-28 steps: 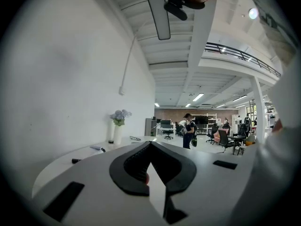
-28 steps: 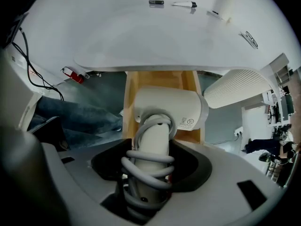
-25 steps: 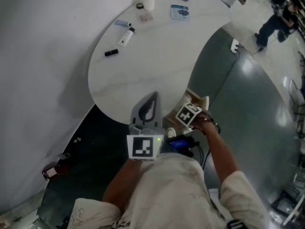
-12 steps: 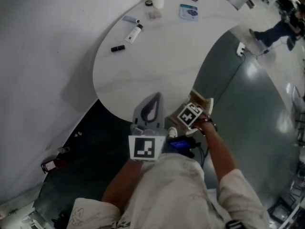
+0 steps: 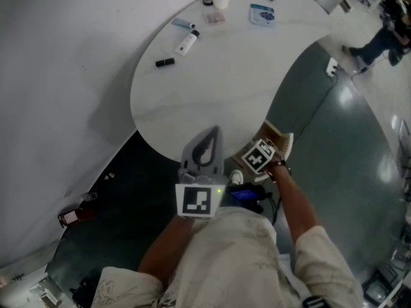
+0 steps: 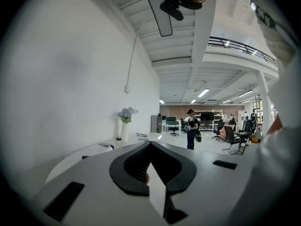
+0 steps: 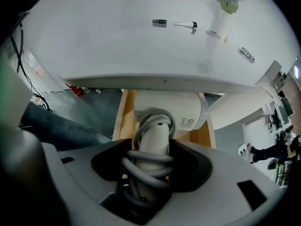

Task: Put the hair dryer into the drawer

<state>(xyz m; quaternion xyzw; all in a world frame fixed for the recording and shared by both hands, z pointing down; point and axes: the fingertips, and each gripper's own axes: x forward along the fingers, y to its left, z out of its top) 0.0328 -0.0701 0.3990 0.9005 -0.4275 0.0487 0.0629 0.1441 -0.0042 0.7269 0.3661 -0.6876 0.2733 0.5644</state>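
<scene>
Hair dryer (image 7: pixel 160 102) body, half-hidden under tabletop (image 7: pixel 117 41), seemingly sits inside drawer (image 7: pixel 122 119).

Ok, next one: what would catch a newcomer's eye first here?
The white hair dryer, grey cord wound round its handle, gripped in the right gripper's jaws over the open wooden drawer under the edge of the table. After that, the table's big curved white top with small items at its far end, and the left gripper held level and empty above its near edge.

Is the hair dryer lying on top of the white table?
No, the right gripper grips the hair dryer by its cord-wrapped handle at the wooden drawer, below the table.
</scene>
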